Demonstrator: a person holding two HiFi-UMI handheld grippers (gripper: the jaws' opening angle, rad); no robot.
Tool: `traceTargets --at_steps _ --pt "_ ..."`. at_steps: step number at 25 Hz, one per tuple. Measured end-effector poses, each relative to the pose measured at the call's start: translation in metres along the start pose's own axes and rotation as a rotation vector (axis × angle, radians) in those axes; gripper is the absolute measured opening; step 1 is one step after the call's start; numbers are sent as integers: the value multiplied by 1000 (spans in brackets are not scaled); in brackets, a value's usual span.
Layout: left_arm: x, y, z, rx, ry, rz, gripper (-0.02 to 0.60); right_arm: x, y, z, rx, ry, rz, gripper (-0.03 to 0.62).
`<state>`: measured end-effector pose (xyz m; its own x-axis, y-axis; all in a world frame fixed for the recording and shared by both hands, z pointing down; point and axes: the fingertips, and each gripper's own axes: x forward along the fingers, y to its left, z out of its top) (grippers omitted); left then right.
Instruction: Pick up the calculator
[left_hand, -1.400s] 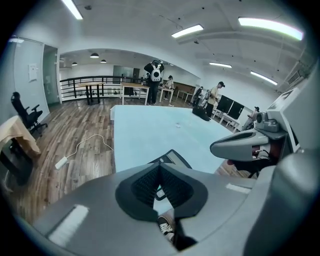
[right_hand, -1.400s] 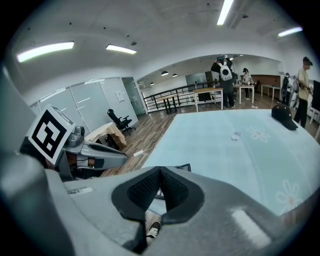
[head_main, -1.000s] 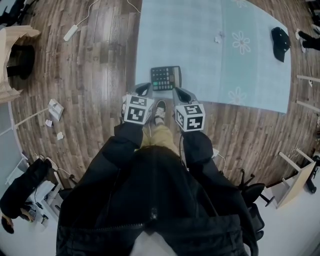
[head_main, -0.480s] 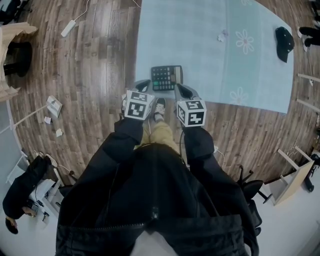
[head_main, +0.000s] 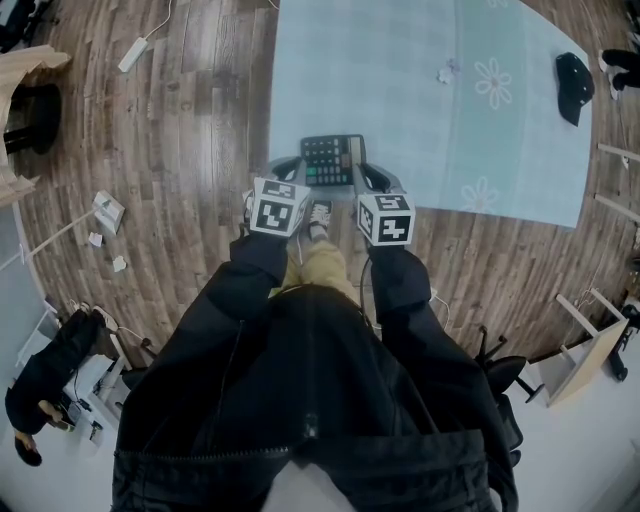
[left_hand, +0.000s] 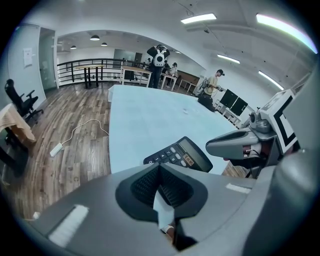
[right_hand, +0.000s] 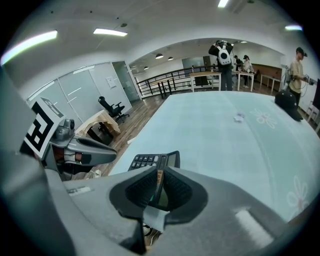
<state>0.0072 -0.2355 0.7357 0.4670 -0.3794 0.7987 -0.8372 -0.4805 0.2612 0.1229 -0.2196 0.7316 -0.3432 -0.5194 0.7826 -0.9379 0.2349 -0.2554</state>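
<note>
Calculator (head_main: 333, 160) now flanked: left tool (head_main: 289, 167) and right tool (head_main: 363, 174) moved closer, both closed, empty; you should open one next.

Head view looks down, gripper views forward, sharing calculator (head_main: 333, 160)

The table (head_main: 380, 70) runs off the top of the head view, so its far edge and far corners are cut off. A white scrap (head_main: 446, 73) toward the far edge and a dark thing (head_main: 573, 75) at the right edge are too small to identify. The right gripper (right_hand: 159, 171) hides the near part of the calculator (right_hand: 144, 160), and the left gripper (left_hand: 159, 166) covers its near corner.
</note>
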Motion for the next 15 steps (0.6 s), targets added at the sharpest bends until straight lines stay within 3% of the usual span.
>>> traceTargets --at_steps 12,15 --pt "13 7 8 -7 18 4 0 28 -31 -1 68 50 -42 112" --pt "16 8 8 -8 22 4 0 37 -35 -3 102 68 -18 123"
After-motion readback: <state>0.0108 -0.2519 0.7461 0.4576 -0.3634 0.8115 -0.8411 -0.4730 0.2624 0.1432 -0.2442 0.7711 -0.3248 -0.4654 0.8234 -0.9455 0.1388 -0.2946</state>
